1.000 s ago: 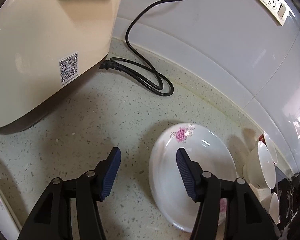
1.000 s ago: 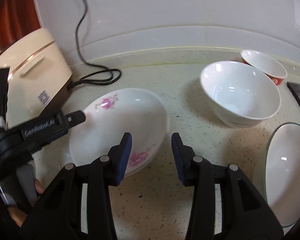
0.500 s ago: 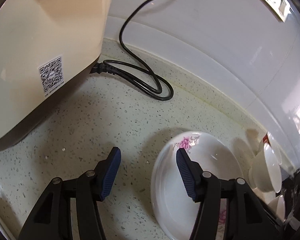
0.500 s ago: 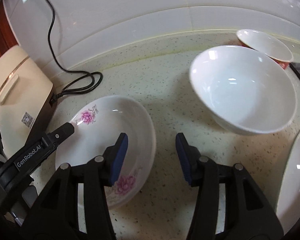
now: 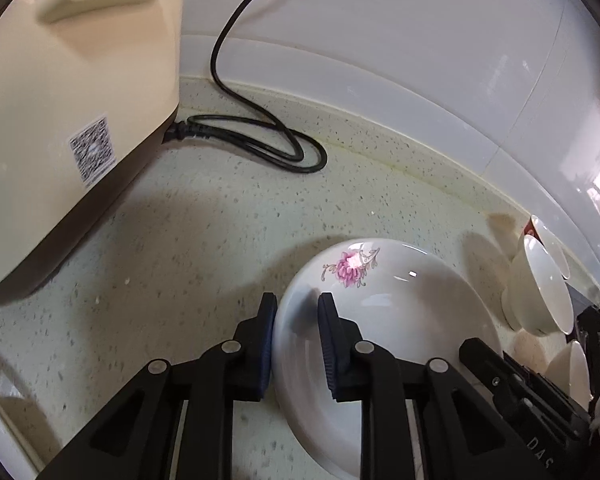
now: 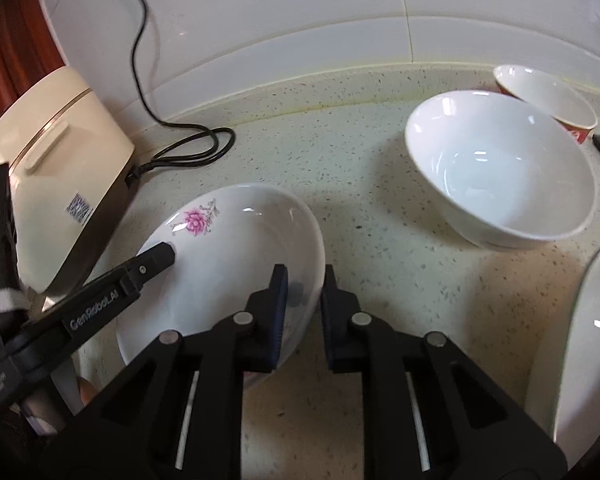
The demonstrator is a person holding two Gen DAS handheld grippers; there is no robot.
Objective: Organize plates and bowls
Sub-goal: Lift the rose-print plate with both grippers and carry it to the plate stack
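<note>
Pinching opposite rims of the plate (image 6: pixel 236 264), both the left gripper (image 5: pixel 296 320) and right gripper (image 6: pixel 304 292) have just been closing; uneven lifting is risking a slip against the bowl (image 6: pixel 500 168).

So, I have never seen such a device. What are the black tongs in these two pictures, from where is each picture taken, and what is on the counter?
There is no robot here. A person holds a two-finger gripper in each hand, and each gripper carries a wide-angle camera that looks forward along its fingers. So each picture has its own gripper at the bottom.

In the left camera's picture, the left gripper has just closed on the left rim of the flowered plate. In the right camera's picture, the right gripper has just closed on the opposite rim of the same plate; the left gripper shows at the plate's far side.

On the speckled counter stand also a cream appliance with its black cord, a large white bowl, and a smaller red-sided bowl behind it. Another white dish is cut off at the right.
</note>
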